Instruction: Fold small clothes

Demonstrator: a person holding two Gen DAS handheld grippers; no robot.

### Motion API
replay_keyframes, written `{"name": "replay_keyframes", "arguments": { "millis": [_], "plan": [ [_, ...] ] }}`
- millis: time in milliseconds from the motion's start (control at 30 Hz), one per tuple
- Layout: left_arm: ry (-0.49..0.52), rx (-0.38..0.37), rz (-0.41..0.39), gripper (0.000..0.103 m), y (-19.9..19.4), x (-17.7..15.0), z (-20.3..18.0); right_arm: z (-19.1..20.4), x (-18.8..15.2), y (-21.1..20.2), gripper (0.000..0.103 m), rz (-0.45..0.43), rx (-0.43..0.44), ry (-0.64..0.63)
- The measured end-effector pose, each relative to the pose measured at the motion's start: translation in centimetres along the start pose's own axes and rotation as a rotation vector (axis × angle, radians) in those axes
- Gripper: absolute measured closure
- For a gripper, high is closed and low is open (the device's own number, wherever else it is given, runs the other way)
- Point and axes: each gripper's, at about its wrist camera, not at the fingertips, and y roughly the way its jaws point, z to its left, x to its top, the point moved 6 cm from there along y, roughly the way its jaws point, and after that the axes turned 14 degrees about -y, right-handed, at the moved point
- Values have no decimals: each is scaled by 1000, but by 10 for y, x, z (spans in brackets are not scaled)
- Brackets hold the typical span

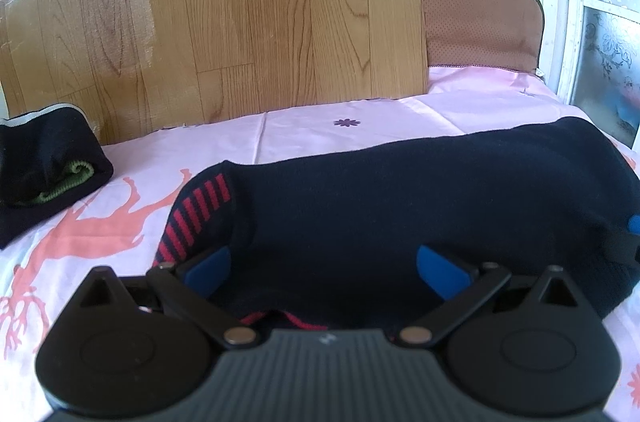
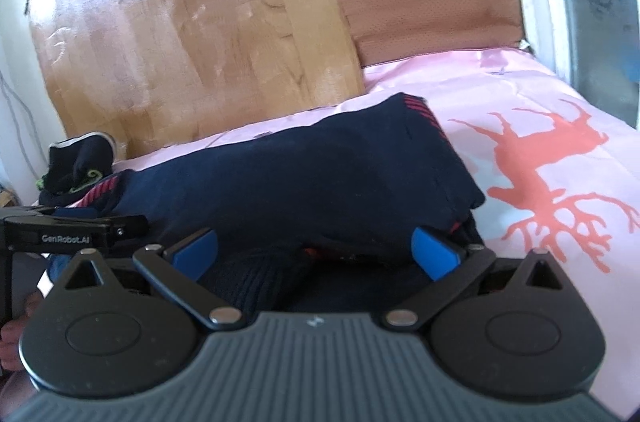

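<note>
A dark navy knit garment [image 1: 400, 206] with red striped trim lies folded across the pink bed sheet [image 1: 320, 130]. It also shows in the right wrist view [image 2: 300, 182]. My left gripper [image 1: 324, 270] is open, its blue pads wide apart over the garment's near edge. My right gripper [image 2: 316, 252] is open too, its pads astride the garment's near right end. The left gripper's body [image 2: 72, 226] shows at the left of the right wrist view. A small folded dark garment with green trim [image 1: 48, 178] lies at the far left; it also shows in the right wrist view [image 2: 80, 162].
A wood-grain board [image 1: 240, 14] leans against the wall behind the bed. A brown padded headboard [image 1: 480, 26] stands at the back right, by a white window frame [image 1: 568, 2]. The sheet carries an orange deer print [image 2: 552, 174].
</note>
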Motion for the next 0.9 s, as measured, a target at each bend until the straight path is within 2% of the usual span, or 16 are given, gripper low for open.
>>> {"name": "replay_keyframes", "arguments": {
  "millis": [333,600,900],
  "plan": [
    [-5,-4,-2,0,-1,-1,0,-1,0,-3,3,-12,-54,1],
    [-8,-6,-5,0,-2,-1,1,-3,3,-20,3,-102,-148,-20],
    [-7,4,-17,0,-3,1,1,-2,5,-20,2,-108,-210,-49]
  ]
}}
